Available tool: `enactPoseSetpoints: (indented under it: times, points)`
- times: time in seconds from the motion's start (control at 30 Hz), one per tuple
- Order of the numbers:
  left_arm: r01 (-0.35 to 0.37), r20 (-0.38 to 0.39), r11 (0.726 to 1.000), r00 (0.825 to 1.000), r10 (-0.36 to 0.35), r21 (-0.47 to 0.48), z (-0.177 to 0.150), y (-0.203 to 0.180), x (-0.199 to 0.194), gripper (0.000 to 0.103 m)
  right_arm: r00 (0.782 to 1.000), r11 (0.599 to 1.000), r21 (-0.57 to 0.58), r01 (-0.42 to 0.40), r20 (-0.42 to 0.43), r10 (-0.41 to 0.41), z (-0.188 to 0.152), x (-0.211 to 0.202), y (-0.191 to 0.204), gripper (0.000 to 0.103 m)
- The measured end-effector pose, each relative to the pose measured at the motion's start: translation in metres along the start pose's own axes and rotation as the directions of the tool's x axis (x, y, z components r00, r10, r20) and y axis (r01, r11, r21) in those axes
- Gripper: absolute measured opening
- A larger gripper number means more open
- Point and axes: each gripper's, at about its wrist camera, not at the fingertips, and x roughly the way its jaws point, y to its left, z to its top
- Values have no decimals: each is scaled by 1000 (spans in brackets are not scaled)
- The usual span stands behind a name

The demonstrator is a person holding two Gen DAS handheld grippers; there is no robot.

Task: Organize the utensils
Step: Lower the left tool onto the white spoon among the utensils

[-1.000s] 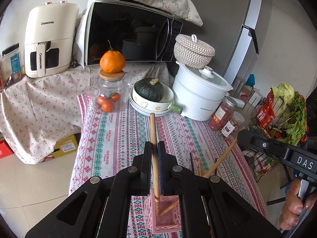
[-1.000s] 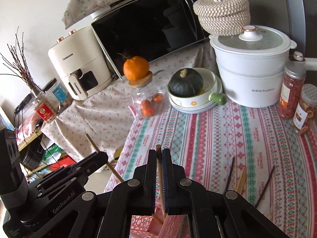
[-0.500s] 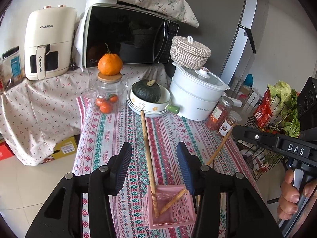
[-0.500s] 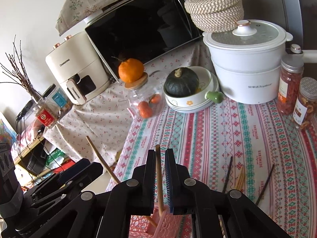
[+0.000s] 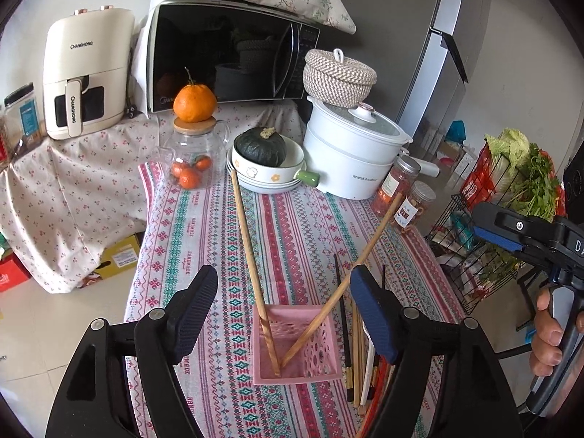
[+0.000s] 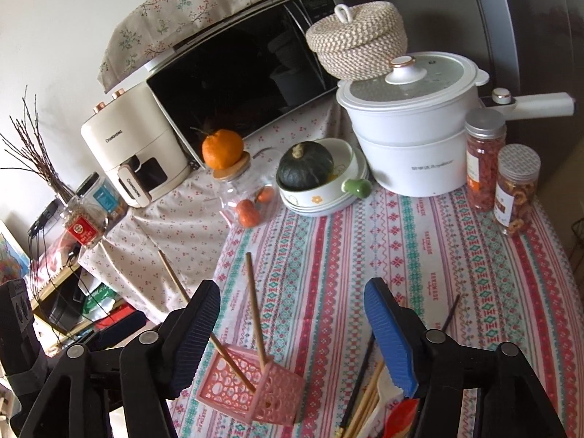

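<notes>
Both the left gripper (image 5: 283,310) and right gripper (image 6: 292,332) have just sprung open, empty, two light, stiff wooden chopsticks (image 5: 248,255) leaning in the pink basket (image 5: 325,350) on the table (image 5: 292,226), best pinched mid-shaft.

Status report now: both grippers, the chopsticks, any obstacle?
Left gripper and right gripper open, jaws just opened. Two wooden chopsticks lean free in pink basket. Nothing in the way.

Pink basket (image 5: 310,363) w/ 2 wooden chopsticks (image 5: 248,252) inside
Sticks lean apart in a V; more utensils (image 5: 359,350) flat just right of basket.
</notes>
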Motion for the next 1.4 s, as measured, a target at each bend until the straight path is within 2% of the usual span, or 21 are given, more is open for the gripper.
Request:
enactPoseSetpoints:
  times: [0.1, 0.2, 0.37, 0.6, 0.73, 0.8, 0.87, 0.93, 1.07, 1.13, 1.23, 1.4]
  points:
    - [1, -27, 1000, 1000, 0, 30, -8, -12, -3, 80, 995, 997, 6, 77, -58, -77, -14, -3, -25, 78]
    - [3, -56, 995, 998, 3, 97, -18, -31, -4, 82, 981, 987, 23, 156, -123, -152, -31, -7, -57, 79]
    - [42, -140, 976, 990, -11, 214, -43, -70, -4, 82, 958, 971, 53, 232, -188, -218, -56, -23, -104, 80]
    - [130, -281, 941, 959, -39, 311, -72, -136, 24, 82, 931, 947, 89, 310, -230, -283, -77, -36, -147, 81]
    - [138, -376, 954, 926, -28, 267, -73, -159, 66, 79, 922, 938, 112, 328, -256, -292, -83, -36, -161, 81]
    - [127, -408, 964, 913, -21, 233, -70, -164, 89, 72, 921, 937, 125, 327, -266, -286, -84, -35, -165, 81]
    - [106, -441, 972, 898, -4, 208, -68, -165, 112, 57, 919, 935, 132, 328, -272, -284, -84, -34, -168, 81]
    - [67, -465, 977, 884, 36, 204, -67, -165, 135, 48, 919, 937, 135, 323, -280, -276, -85, -32, -169, 81]
    - [-23, -491, 976, 861, 130, 218, -66, -157, 174, 34, 917, 939, 129, 319, -292, -272, -85, -27, -170, 81]
    - [-53, -492, 977, 857, 151, 207, -63, -151, 186, 27, 915, 939, 128, 319, -300, -270, -86, -24, -172, 81]
    - [-82, -474, 974, 863, 176, 212, -56, -148, 197, 24, 911, 940, 121, 319, -314, -268, -88, -20, -174, 81]
    - [-94, -495, 969, 846, 199, 228, -56, -147, 216, 17, 903, 937, 118, 328, -330, -275, -90, -16, -177, 81]
